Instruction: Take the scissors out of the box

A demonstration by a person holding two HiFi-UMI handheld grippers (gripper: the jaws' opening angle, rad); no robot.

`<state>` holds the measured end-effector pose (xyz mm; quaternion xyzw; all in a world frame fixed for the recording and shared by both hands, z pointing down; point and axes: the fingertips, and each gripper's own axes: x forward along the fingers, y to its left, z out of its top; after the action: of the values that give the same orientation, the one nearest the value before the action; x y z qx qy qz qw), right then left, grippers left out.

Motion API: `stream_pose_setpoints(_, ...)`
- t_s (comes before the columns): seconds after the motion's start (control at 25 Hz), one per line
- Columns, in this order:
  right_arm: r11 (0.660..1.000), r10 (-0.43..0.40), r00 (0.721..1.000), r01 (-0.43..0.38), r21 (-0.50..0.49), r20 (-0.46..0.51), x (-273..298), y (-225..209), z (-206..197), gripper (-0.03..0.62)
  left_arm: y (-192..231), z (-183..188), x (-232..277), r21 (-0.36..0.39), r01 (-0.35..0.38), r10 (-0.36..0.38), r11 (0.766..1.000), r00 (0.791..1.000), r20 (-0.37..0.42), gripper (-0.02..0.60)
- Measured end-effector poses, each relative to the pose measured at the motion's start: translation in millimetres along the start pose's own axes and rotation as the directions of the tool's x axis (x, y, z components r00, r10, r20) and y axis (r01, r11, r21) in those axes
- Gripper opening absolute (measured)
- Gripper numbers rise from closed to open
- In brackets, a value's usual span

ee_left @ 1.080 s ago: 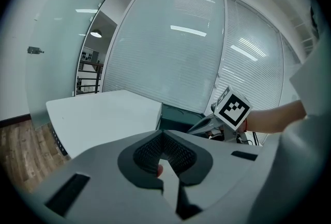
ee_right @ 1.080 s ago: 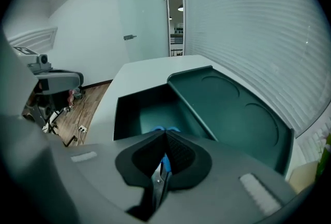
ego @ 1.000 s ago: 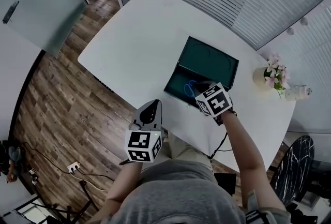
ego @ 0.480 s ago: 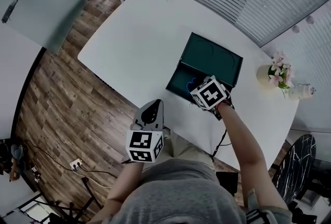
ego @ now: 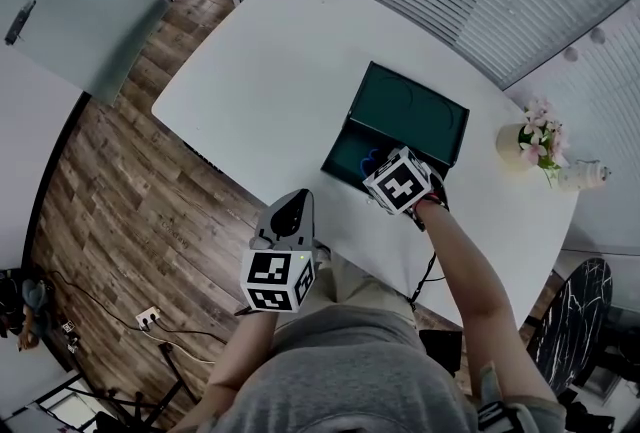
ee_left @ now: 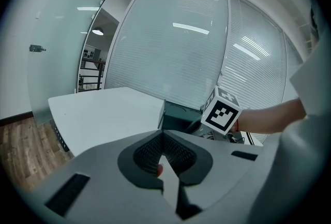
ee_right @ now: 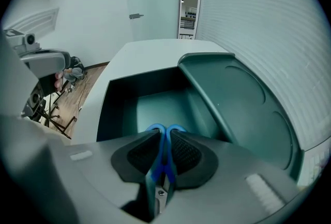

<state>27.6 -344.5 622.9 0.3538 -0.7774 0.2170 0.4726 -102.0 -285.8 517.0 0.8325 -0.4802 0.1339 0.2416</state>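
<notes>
Inside the open dark-green rectangular box (ee_right: 119, 99), the right gripper (ee_right: 164, 132) has its jaws closing on the blue-handled scissors (ee_right: 155, 166) between them. The left gripper (ee_left: 163, 140) hangs apart; its jaws meet, empty.

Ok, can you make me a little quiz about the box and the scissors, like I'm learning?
1. True or false: the box has its lid shut.
2. What colour are the handles of the scissors? A red, B blue, C yellow.
3. Fill in: the scissors sit between the jaws of the ____ gripper.
Key: 1 false, the lid stands open. 2 B. 3 right; the right gripper is down in the box, its jaws closing with the scissors' handles between them.
</notes>
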Motion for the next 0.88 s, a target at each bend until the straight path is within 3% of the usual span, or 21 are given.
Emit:
stream_pose_setpoints(0.2,1.000,-0.009,1.000,0.010,-0.012,0.017,-3,0,1,0.079,3,0,-9,-0.014,-0.014,0.015,1.000,1.000,0.010,0.005)
stream_pose_setpoints(0.52,0.997,-0.074,0.986,0.072,0.016,0.147,-42,-15,9,0.078,-7,0,-18,-0.018,-0.010,0.010,1.000,1.000,0.028,0.005)
stream_pose_setpoints(0.88,0.986,-0.168,0.923,0.152,0.073,0.347,-97,-11,29,0.078,-25,8,-33,-0.004,0.004,-0.004,1.000,0.998,0.061,0.005)
